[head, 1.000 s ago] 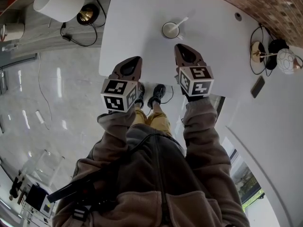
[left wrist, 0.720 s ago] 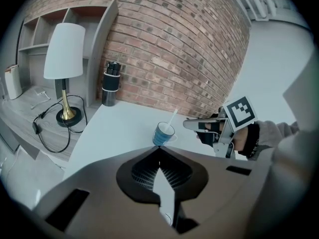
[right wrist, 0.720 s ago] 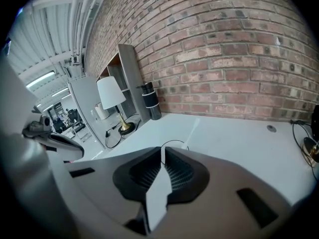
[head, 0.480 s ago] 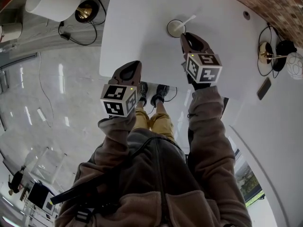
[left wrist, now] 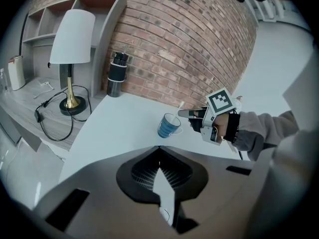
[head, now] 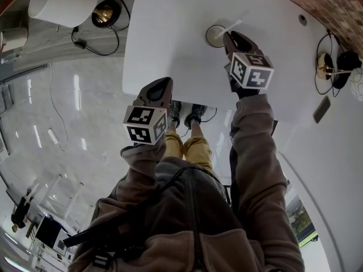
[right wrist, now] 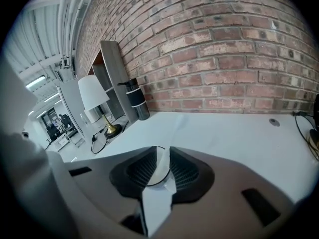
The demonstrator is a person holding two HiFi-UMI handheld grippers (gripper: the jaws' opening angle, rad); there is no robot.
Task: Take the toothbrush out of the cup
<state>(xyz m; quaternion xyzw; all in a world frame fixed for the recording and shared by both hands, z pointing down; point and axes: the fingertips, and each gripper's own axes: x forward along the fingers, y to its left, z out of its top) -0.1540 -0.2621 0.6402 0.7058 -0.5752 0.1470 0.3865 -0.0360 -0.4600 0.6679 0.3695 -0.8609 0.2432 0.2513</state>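
A blue cup (left wrist: 167,126) with a white inside (head: 214,36) stands on the white table (head: 170,33). A white toothbrush (head: 232,26) leans out of it up and to the right. My right gripper (head: 229,36) is at the cup's right rim. In the right gripper view its jaws (right wrist: 163,151) stand a narrow gap apart, shut on the toothbrush (right wrist: 178,122) handle, with the cup's rim (right wrist: 157,182) showing below. From the left gripper view the right gripper (left wrist: 185,114) meets the toothbrush (left wrist: 180,105) just above the cup. My left gripper (head: 161,85) (left wrist: 159,148) is shut and empty over the table's near edge.
A white-shaded brass lamp (head: 61,3) (left wrist: 73,31) with a black cable stands on a shelf to the left. A black bottle (left wrist: 116,74) (right wrist: 135,99) stands against the brick wall. Headphones (head: 342,61) and a dark phone (head: 321,110) lie at the right.
My right gripper has moved forward across the table up to the cup and onto the toothbrush. The left gripper has stayed near the table's edge.
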